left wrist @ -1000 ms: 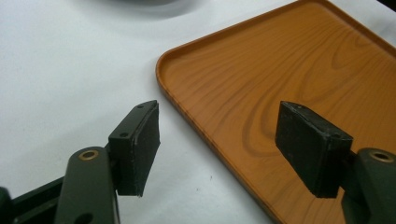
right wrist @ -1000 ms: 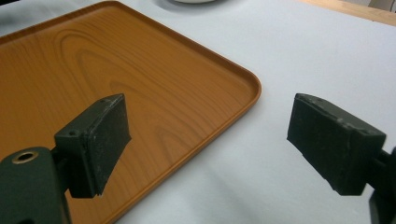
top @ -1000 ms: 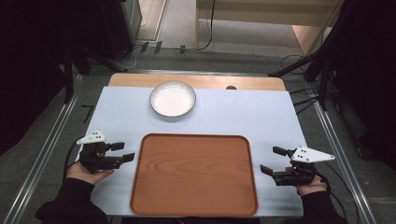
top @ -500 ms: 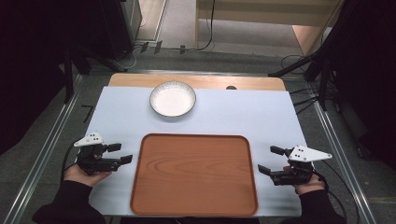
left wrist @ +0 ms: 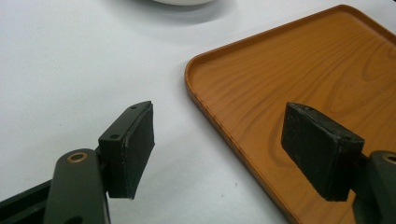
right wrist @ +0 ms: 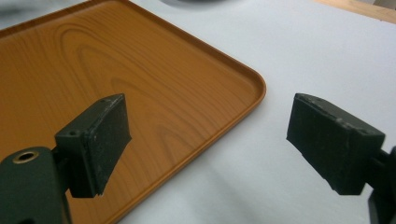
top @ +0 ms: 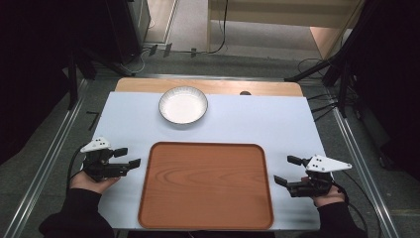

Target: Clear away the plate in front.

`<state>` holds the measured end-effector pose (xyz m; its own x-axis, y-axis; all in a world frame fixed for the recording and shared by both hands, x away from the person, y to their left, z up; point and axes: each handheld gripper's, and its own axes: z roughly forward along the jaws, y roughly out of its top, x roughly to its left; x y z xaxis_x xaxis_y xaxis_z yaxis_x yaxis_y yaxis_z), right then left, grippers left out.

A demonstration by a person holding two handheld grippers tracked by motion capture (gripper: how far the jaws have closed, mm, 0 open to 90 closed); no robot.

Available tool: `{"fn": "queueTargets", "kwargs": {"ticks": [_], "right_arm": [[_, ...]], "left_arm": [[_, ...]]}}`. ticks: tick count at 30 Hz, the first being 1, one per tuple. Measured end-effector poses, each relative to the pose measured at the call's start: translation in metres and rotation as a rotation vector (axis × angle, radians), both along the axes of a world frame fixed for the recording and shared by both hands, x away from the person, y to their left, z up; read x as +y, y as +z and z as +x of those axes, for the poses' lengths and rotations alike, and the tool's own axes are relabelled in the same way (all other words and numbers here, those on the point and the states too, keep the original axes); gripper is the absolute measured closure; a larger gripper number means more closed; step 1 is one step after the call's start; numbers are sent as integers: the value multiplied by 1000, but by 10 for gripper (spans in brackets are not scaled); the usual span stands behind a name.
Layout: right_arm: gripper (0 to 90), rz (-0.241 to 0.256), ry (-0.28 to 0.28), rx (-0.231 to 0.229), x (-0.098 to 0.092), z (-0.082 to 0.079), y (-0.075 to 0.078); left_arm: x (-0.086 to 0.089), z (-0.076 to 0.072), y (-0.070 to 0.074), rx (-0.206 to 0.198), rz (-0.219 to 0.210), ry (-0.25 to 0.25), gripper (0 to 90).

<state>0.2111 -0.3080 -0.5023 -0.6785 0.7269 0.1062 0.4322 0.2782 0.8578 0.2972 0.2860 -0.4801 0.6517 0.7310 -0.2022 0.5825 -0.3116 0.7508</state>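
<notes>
A brown wood-grain tray point(top: 205, 186) lies empty at the front middle of the white table top point(top: 257, 124). Behind it stands an empty white bowl point(top: 183, 104). My left gripper point(top: 128, 157) rests just left of the tray, open and pointing at its left rim. My right gripper point(top: 286, 170) sits just right of the tray, open and pointing at its right rim. In the left gripper view the left gripper point(left wrist: 224, 149) straddles the tray's point(left wrist: 303, 70) near corner edge, holding nothing. In the right gripper view the right gripper point(right wrist: 215, 140) spans the tray's point(right wrist: 116, 60) rounded corner, also holding nothing.
A strip of bare wooden table point(top: 223, 87) shows behind the white sheet. Metal rails point(top: 54, 148) run along both sides of the table. Cables and dark stands lie on the floor beyond. The bowl's edge point(left wrist: 180, 2) peeks in at the top of the left gripper view.
Both hands have shifted only slightly beside the tray. The jaws stay open, and the tray and bowl have not moved.
</notes>
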Motion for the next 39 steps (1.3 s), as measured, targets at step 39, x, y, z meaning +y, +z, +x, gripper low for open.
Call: {"fn": "queueTargets", "kwargs": {"ticks": [39], "right_arm": [[139,-18,36,-14,2,-7,-3]], "left_arm": [[-30,63,-6,67,18,87,306]]}}
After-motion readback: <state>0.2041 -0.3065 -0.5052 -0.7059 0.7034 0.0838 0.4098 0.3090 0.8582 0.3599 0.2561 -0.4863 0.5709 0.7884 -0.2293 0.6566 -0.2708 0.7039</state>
